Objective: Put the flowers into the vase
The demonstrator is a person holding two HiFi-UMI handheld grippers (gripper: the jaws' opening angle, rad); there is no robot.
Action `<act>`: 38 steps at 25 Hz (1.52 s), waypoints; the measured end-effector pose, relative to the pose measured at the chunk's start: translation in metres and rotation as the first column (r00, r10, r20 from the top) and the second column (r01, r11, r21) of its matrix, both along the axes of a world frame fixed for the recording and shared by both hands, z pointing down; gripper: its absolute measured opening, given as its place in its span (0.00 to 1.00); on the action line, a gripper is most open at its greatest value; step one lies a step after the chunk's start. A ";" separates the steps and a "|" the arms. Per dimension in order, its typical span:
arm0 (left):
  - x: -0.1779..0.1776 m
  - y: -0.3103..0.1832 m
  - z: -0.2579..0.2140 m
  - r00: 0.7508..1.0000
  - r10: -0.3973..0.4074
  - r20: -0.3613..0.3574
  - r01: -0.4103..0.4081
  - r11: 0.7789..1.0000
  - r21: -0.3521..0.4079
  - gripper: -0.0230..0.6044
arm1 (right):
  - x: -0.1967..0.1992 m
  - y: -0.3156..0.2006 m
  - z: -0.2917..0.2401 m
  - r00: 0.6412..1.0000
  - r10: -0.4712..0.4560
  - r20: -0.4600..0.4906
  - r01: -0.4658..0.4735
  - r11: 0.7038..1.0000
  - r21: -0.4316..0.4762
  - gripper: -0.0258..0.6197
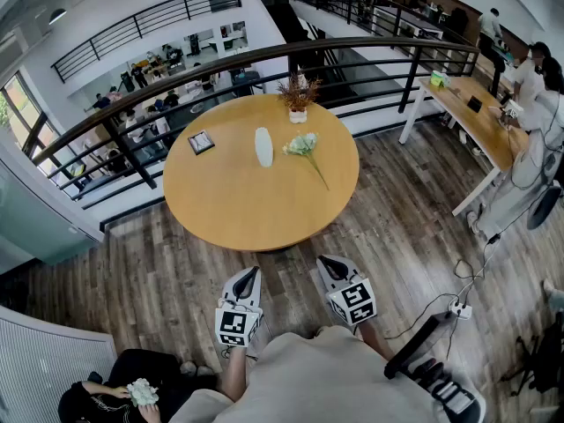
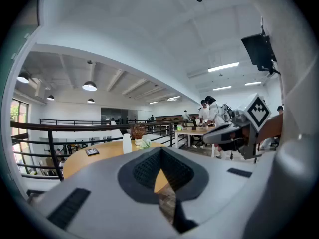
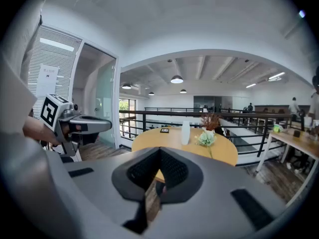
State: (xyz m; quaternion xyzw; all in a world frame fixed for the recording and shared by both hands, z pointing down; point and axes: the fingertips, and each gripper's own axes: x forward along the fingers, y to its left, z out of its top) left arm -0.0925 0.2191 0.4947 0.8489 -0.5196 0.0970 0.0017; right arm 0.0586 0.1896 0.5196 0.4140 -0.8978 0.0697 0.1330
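**Trainee:** Left hand-held gripper (image 1: 249,272) and right hand-held gripper (image 1: 328,261): what state?

**Instructor:** Both are clenched, pads together, with nothing between them. Each is held close to the body and pointed slightly down, over the floor (image 1: 132,263), short of the bench (image 1: 220,210).

**Trainee:** Why are they held there?

**Instructor:** It reads as a ready posture. Neither one is near the work, so the task is judged not yet begun.

**Trainee:** Where are the task items?

**Instructor:** The flowers (image 1: 302,144) lie flat on the bench, right of centre. The head faces the far side, and the stem (image 1: 318,175) trails toward the near right edge. The vase (image 1: 263,146) stands upright just left of the head, near it but apart.

**Trainee:** Why does that layout matter?

**Instructor:** The stem end points toward the right hand-held gripper, so that side probably suits the pick. A thin stem lying flat calls for opened jaws and a low approach. The vase is tall and narrow, so it may tip when the stem goes in. The left hand-held gripper may need to steady it.

**Trainee:** Anything else on the bench?

**Instructor:** A dried plant (image 1: 299,95) stands at the far edge. A small frame (image 1: 201,142) lies left of the vase. Both are well apart from the likely path.
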 end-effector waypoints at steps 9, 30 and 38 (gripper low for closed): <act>0.004 -0.002 0.003 1.000 0.002 -0.004 -0.002 1.000 -0.008 0.05 | 0.002 -0.001 0.003 1.000 -0.002 -0.004 0.002 1.000 -0.007 0.05; 0.049 -0.009 -0.001 0.999 -0.034 0.012 0.034 0.999 -0.006 0.05 | 0.047 -0.010 0.007 0.998 -0.031 0.051 0.032 0.999 -0.022 0.05; 0.078 -0.023 0.002 0.999 -0.038 0.032 0.039 0.999 -0.010 0.05 | 0.075 -0.019 0.012 0.997 -0.060 0.045 0.060 0.998 -0.005 0.05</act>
